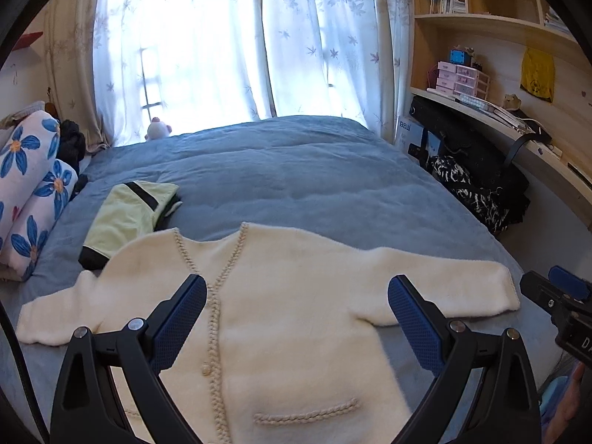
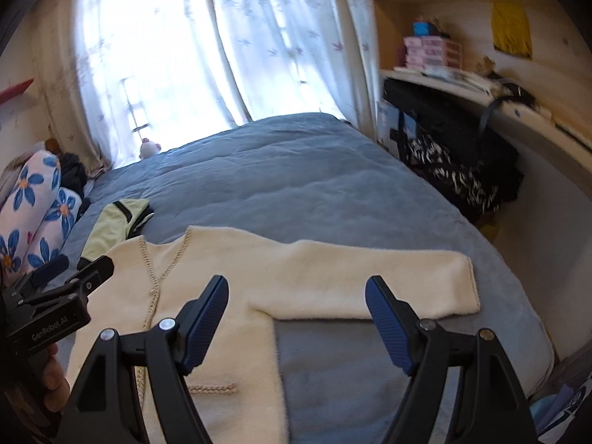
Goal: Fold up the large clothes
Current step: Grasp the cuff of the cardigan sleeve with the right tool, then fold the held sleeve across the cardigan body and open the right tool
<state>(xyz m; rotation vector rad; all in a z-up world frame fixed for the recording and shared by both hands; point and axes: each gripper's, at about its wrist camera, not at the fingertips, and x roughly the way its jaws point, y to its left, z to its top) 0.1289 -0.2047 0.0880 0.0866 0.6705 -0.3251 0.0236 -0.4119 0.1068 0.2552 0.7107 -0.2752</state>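
The cream cardigan (image 1: pixel 281 314) lies flat on the blue bed (image 1: pixel 296 177), lower centre of frame, sleeves spread — folding not begun. Left gripper (image 1: pixel 296 318) and right gripper (image 2: pixel 296 318) hover, jaws apart; next, probably pinch a sleeve.

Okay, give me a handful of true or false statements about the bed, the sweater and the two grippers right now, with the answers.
1. The cream cardigan lies spread flat on the blue bedspread, sleeves out. True.
2. The left gripper is clamped on the cardigan. False: its jaws stand wide open above the garment.
3. A folded pale green garment lies beyond the cardigan's collar side. True.
4. The right gripper is shut. False: it is open, holding nothing.
5. The flower-print bedding lies on top of the cardigan. False: it sits apart, at the bed's left edge.
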